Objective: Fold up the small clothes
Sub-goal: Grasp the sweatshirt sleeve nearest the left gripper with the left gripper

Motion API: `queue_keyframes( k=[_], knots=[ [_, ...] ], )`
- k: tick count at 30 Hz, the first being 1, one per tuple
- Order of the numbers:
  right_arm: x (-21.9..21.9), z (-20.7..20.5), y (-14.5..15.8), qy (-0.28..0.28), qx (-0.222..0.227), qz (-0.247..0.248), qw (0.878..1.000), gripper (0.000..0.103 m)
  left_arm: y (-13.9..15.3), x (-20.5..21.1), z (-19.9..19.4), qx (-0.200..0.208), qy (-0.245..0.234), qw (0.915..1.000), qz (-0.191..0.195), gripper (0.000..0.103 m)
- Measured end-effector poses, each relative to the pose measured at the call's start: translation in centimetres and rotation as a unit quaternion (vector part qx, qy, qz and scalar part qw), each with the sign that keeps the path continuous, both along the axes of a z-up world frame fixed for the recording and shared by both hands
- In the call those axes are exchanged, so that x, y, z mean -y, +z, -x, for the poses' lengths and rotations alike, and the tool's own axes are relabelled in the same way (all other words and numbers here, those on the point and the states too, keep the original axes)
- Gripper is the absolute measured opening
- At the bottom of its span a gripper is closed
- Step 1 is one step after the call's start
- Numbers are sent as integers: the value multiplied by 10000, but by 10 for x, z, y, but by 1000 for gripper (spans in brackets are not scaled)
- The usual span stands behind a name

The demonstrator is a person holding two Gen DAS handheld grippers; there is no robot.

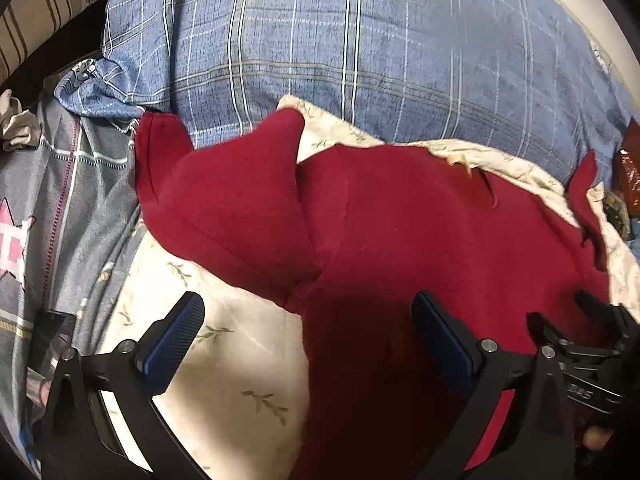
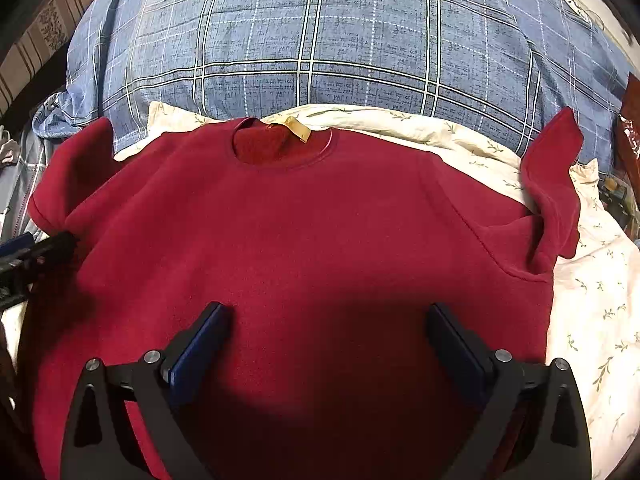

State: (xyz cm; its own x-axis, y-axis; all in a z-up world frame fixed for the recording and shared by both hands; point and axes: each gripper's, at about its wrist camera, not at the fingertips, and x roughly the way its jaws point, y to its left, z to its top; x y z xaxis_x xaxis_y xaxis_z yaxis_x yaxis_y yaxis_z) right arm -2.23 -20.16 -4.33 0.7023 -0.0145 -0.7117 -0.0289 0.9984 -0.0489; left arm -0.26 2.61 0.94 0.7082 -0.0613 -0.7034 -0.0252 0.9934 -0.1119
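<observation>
A dark red short-sleeved T-shirt (image 2: 304, 232) lies spread flat, front up, on a cream floral sheet (image 2: 592, 312), neck hole and tan label (image 2: 296, 128) at the far side. My right gripper (image 2: 326, 320) hovers open and empty over the shirt's lower middle. In the left wrist view the shirt (image 1: 400, 232) fills the centre, its left sleeve (image 1: 224, 200) raised in a fold. My left gripper (image 1: 308, 316) is open and empty over the shirt's left edge, one finger above the sheet (image 1: 224, 360), the other above the shirt. The right gripper (image 1: 584, 340) shows at the right edge.
A large blue plaid pillow (image 2: 340, 48) lies just beyond the shirt, also in the left wrist view (image 1: 360, 48). A grey-blue patterned quilt (image 1: 72, 208) is bunched at the left. Brown packets (image 2: 630, 128) sit at the far right. A striped surface (image 1: 36, 16) is at upper left.
</observation>
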Motion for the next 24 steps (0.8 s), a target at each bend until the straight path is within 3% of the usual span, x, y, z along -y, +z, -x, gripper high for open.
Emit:
queue_keyframes(
  k=[3,8,11,14,16,18,19,20,24],
  knots=[
    [1,0,-1,9,0,-22,10000,100,21,-23,6,226,126,9996,96,103],
    [0,-1,-1,29,-6,-33,10000,101,41,-89,-20,312,970,9948,82,103],
    [0,-1,-1,40,-10,-34,10000,102,33,-120,-63,86,1285,9916,-90,103],
    [0,-2,-1,51,-20,-31,10000,102,15,-143,-101,-190,1479,9884,-278,96],
    [0,-3,-2,56,-29,-26,10000,103,-8,-159,-127,-449,1586,9863,-96,91],
    [0,-3,-2,62,-33,-26,10000,103,-27,-168,-146,-667,1705,9831,-97,83],
    [0,-3,-2,65,-33,-30,10000,103,-37,-173,-155,-776,1738,9817,-95,68],
    [0,-3,-2,66,-33,-35,10000,103,-47,-178,-165,-889,1730,9809,-5,46],
    [0,-4,-2,75,-37,-44,10000,103,-60,-188,-175,-923,1859,9780,186,12]
  ],
)
